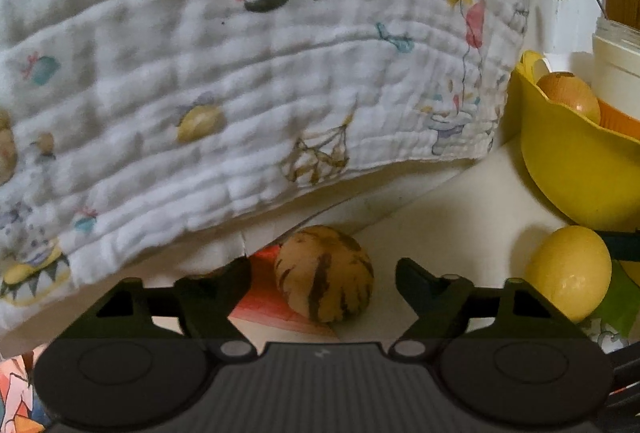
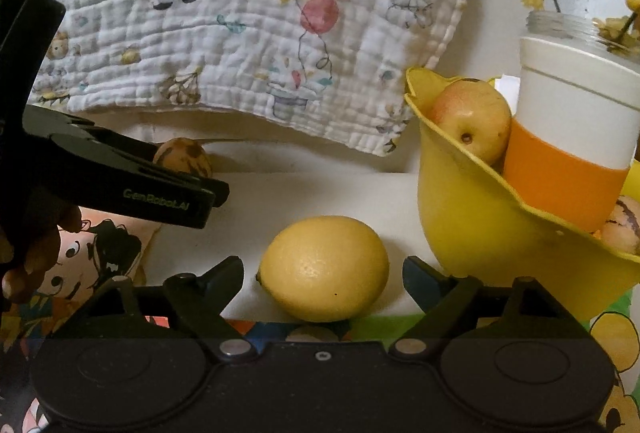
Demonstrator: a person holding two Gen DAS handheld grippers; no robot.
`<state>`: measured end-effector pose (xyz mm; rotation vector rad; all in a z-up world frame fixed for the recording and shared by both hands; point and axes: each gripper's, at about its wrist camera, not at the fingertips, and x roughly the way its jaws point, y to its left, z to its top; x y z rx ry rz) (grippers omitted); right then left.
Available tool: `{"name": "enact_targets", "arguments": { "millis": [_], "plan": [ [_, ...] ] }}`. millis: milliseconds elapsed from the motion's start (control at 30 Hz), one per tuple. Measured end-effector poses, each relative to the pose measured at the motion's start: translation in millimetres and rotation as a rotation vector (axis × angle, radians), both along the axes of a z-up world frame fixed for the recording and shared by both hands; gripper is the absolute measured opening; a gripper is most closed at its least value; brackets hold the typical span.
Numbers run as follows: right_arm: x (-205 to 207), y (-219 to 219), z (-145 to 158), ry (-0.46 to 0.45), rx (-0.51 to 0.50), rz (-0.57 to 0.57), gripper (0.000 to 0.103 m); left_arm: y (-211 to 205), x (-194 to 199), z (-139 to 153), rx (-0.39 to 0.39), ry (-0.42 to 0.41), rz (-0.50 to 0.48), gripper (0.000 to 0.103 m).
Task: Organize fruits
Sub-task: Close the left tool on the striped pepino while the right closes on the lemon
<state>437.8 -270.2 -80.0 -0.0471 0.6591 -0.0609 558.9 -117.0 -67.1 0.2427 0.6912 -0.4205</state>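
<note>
Nearest us in the right wrist view: right gripper [image 2: 323,275], jaws wide, lemon [image 2: 325,268] sitting between the fingers with a gap on each side, pads not pressing it. In the left wrist view the left gripper [image 1: 324,283] is the same, jaws wide around a striped pepino melon [image 1: 324,274], no contact we can see.

Containers: yellow bowl [image 2: 472,233] at right, tilted, wavy rim. We see an apple [image 2: 472,119] in it, yellow with a red blush, stem pit facing us, plus a white-and-orange jar [image 2: 572,149] with a clear threaded neck, leaning against the apple. Another striped fruit [image 2: 622,229] shows at the bowl's far right edge; whether it is inside the bowl we cannot tell. From the left wrist view the bowl [image 1: 576,169] shows the same apple [image 1: 570,95].

Room: white tabletop [image 2: 320,193] open between lemon and melon; printed muslin cloth [image 2: 248,25] hangs over the back edge, its hem just above the melon. Lemon is just beside the bowl's wall, apart from it. Cartoon-print mat [image 2: 96,265] covers the near-left surface. A hand [image 2: 36,253] holds the left gripper at far left.

Lemon: smooth yellow, small nub at left end, lying on its side. Melon: tan, dark brown stripes, roundish.
</note>
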Motion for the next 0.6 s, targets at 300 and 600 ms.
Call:
{"name": "enact_targets", "arguments": {
  "millis": [300, 600],
  "plan": [
    [7, 1, -5, 0.025, 0.008, -0.019, 0.071, 3, -3, -4, 0.026, -0.018, -0.023, 0.057],
    [7, 0, -8, 0.026, 0.035, -0.031, 0.067, 14, -16, 5, -0.032, 0.003, -0.053, 0.055]
  ]
}}
